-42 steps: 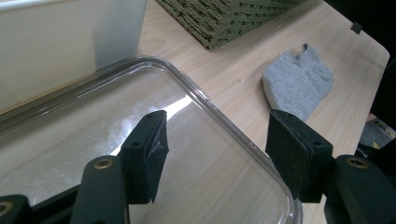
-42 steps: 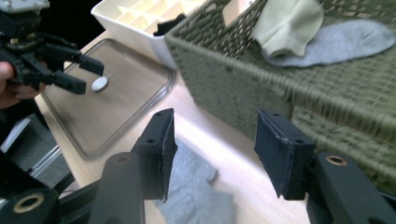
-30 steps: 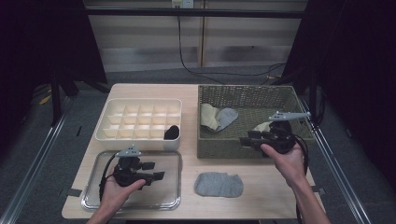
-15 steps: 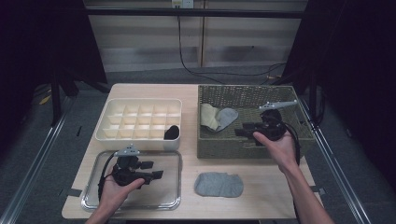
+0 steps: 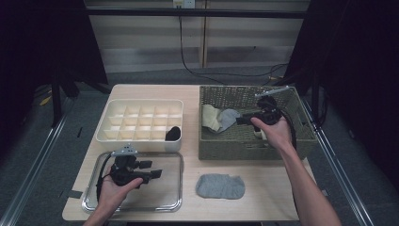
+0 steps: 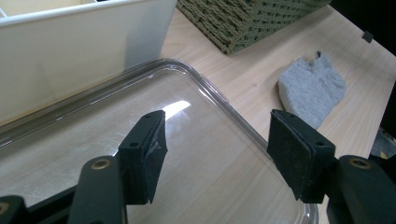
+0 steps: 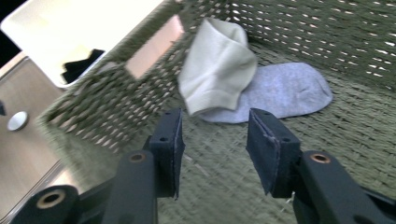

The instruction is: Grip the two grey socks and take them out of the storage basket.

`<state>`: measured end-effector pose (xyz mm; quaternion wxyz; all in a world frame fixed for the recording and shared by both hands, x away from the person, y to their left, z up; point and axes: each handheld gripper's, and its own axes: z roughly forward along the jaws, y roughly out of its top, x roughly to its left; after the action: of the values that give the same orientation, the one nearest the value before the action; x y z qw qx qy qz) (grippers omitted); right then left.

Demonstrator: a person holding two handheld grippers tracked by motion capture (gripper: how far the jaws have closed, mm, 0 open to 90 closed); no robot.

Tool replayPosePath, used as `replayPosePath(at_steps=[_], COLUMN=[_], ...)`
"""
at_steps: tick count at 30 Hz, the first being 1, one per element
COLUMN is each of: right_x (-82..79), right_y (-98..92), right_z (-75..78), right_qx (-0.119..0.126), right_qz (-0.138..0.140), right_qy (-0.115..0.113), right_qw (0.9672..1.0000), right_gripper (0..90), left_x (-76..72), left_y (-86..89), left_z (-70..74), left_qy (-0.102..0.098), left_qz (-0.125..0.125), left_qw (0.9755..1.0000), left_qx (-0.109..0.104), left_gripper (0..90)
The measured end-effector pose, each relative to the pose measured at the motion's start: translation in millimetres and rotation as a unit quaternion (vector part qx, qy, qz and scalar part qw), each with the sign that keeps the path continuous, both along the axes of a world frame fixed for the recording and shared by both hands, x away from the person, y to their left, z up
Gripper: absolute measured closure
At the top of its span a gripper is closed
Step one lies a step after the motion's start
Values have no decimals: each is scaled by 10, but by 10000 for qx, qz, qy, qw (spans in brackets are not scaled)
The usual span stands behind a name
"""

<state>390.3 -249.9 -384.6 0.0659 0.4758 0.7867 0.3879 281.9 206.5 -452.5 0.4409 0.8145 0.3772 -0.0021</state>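
Observation:
Inside the woven green basket lie a cream sock and a light grey sock. My right gripper is low in the basket and points at them from the right. In the right gripper view its jaws stand apart just short of the cream sock and the grey sock. They have just been closing, with nothing between them. My left gripper hovers open over the clear tray, jaws wide and empty.
Another grey sock lies on the table in front of the basket, right of the tray. A white compartment box stands behind the tray with a black sock in its front right cell. The basket walls surround the right gripper.
My right gripper has moved away and to the left, down into the basket toward the two socks, and its jaws stand narrower. The left gripper has kept still over the tray.

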Motion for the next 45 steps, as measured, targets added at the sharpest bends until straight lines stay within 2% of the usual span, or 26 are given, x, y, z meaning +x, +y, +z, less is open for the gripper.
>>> replayPosePath(at_steps=[4, 9, 13, 15, 18, 21, 22, 24, 26, 28, 29, 31, 34, 37, 39, 42, 43, 45], right_x=[185, 414, 595, 676, 782, 872, 899, 942, 971, 997, 1007, 1020, 1037, 1057, 1065, 1085, 1090, 1089], right_y=[-13, 62, 155, 219, 288, 311, 306, 313, 318, 306, 308, 306, 334, 358, 378, 376, 385, 411], right_z=[-41, -124, -247, -320, -429, -487, -490, -500, -546, -628, -648, -665, -718, -752, -772, -806, -826, -855], right_qx=[-41, -68, -63, -207, -205, -387, -377, -299, -357, -414, -520, -462, -601, -646, -709, -707, -843, -967], right_qz=[-4, 33, -7, -2, 28, -27, -56, -100, -72, -104, -86, -80, -36, -47, -116, -203, -230, -168], right_qy=[74, 167, 351, 485, 625, 779, 797, 803, 859, 1047, 1132, 1190, 1362, 1412, 1454, 1573, 1607, 1670], right_qw=[10000, 9998, 9994, 9986, 9978, 9962, 9961, 9963, 9956, 9936, 9922, 9918, 9889, 9879, 9868, 9848, 9831, 9811], right_gripper=[598, 619, 623, 641, 645, 650, 662, 683, 684, 682, 683, 689, 695, 690, 637, 654, 658, 651], left_x=[17, 23, 30, 31, 31, 35, 34, 31, 29, 28, 31, 32, 34, 32, 34, 45, 44, 40], left_y=[5, 4, 17, 25, 32, 24, 23, 17, 9, 6, 7, 7, -1, -3, -1, 3, 2, 2], left_z=[-6, -8, -6, -7, -12, -24, -24, -25, -26, -30, -30, -30, -33, -31, -30, -35, -34, -34], left_qy=[21, 10, 31, 19, 32, 34, 34, 21, 34, 32, 38, 34, 38, 29, 24, 30, 25, 25], left_qz=[-22, -54, -40, -21, -25, -31, -36, -69, -85, -77, -80, -89, -85, -85, -83, -84, -85, -92], left_qw=[10000, 10000, 10000, 10000, 10000, 10000, 10000, 10000, 10000, 10000, 10000, 10000, 10000, 10000, 10000, 10000, 10000, 9999], left_qx=[1, 19, -13, -10, -30, -3, 6, 29, 13, 21, 33, 31, 19, 17, 14, 32, 32, 35], left_gripper=[374, 374, 374, 374, 374, 374, 374, 374, 374, 374, 374, 374, 374, 374, 374, 374, 374, 374])
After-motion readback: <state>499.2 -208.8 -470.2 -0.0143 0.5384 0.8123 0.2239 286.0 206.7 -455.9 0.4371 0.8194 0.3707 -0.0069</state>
